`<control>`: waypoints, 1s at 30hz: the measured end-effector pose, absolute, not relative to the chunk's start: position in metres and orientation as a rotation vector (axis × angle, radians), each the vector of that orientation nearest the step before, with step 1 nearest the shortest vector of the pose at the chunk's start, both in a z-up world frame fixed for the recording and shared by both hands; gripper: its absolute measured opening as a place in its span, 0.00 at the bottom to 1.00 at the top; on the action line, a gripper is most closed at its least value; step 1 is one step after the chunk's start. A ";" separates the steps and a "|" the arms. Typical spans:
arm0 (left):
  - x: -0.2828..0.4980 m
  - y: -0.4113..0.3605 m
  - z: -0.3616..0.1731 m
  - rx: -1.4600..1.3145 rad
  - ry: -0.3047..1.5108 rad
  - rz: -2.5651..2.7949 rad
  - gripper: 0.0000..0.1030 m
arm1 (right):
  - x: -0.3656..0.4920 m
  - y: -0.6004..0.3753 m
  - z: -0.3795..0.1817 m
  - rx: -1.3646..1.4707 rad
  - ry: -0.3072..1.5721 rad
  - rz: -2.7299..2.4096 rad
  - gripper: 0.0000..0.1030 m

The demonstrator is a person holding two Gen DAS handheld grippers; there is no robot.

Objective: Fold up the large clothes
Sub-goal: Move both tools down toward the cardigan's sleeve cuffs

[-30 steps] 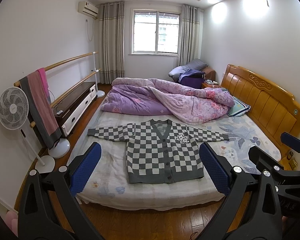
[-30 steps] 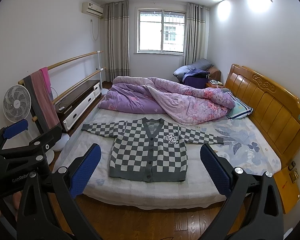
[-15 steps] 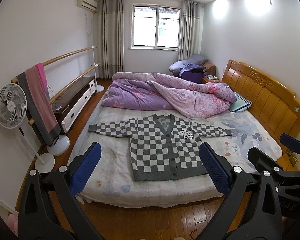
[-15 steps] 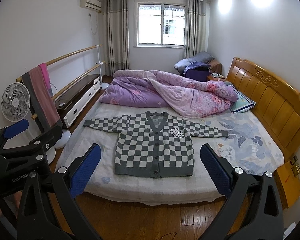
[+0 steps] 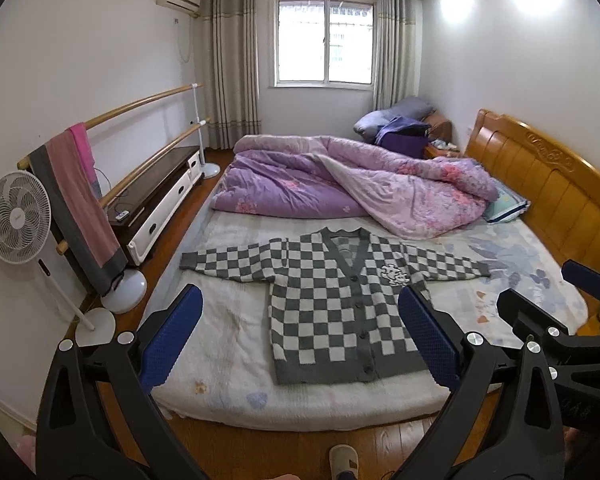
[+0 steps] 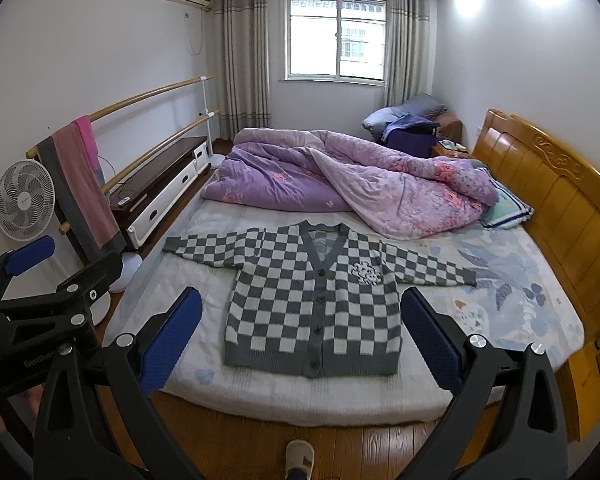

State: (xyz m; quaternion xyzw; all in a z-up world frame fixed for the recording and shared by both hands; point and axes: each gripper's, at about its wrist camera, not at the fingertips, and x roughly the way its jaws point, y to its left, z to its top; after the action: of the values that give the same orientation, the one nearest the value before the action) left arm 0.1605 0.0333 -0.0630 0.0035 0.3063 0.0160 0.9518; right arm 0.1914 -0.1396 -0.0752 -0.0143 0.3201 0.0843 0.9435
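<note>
A grey and white checkered cardigan [image 5: 332, 300] lies flat and buttoned on the bed, sleeves spread out sideways, hem toward me. It also shows in the right wrist view [image 6: 316, 300]. My left gripper [image 5: 300, 340] is open and empty, held in the air short of the bed's near edge. My right gripper [image 6: 300, 340] is open and empty too, beside it at about the same height. Each gripper shows at the edge of the other's view.
The bed [image 5: 300, 404] has a white sheet; a bunched purple quilt [image 5: 340, 188] covers its far half. A wooden headboard [image 5: 548, 184] is on the right. A fan [image 5: 16, 216], a towel rail [image 5: 80, 200] and a low cabinet [image 5: 160, 196] stand left. A slippered foot [image 6: 299, 456] is on the wooden floor.
Both grippers have risen and moved slightly toward the bed, so the cardigan and bed sit lower and larger in both views. Both stay open.
</note>
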 end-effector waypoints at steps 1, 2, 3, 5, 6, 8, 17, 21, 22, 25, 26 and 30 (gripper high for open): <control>0.176 0.033 -0.065 0.004 0.641 0.035 0.95 | 0.204 -0.141 -0.078 -0.025 0.660 0.178 0.93; 0.192 0.032 -0.067 -0.002 0.655 0.033 0.95 | 0.218 -0.144 -0.081 -0.020 0.661 0.186 0.93; 0.208 0.031 -0.069 -0.004 0.668 0.034 0.95 | 0.229 -0.144 -0.082 -0.022 0.663 0.188 0.93; 0.238 0.027 -0.074 0.004 0.689 0.049 0.95 | 0.261 -0.147 -0.088 -0.033 0.676 0.195 0.93; 0.250 0.026 -0.076 0.005 0.694 0.056 0.95 | 0.273 -0.148 -0.090 -0.035 0.683 0.196 0.93; 0.280 0.022 -0.083 0.002 0.720 0.065 0.95 | 0.304 -0.150 -0.097 -0.037 0.702 0.202 0.93; 0.385 0.039 -0.128 -0.061 0.841 0.064 0.95 | 0.393 -0.137 -0.132 -0.052 0.772 0.181 0.93; 0.427 0.057 -0.157 -0.064 0.883 0.050 0.95 | 0.432 -0.113 -0.158 -0.053 0.826 0.145 0.93; 0.438 0.063 -0.164 -0.069 0.892 0.043 0.95 | 0.439 -0.109 -0.163 -0.052 0.834 0.138 0.93; 0.474 0.086 -0.189 -0.069 0.922 0.014 0.95 | 0.466 -0.087 -0.183 -0.067 0.861 0.101 0.93; 0.486 0.094 -0.197 -0.068 0.936 0.001 0.95 | 0.477 -0.077 -0.190 -0.070 0.873 0.083 0.93; 0.527 0.124 -0.230 -0.066 0.983 -0.033 0.95 | 0.513 -0.048 -0.216 -0.061 0.904 0.049 0.93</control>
State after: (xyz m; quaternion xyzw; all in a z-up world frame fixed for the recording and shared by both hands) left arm 0.5273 0.1242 -0.2304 -0.0316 0.4718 -0.0156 0.8810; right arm 0.5129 -0.0476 -0.2164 -0.0294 0.4367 0.0237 0.8988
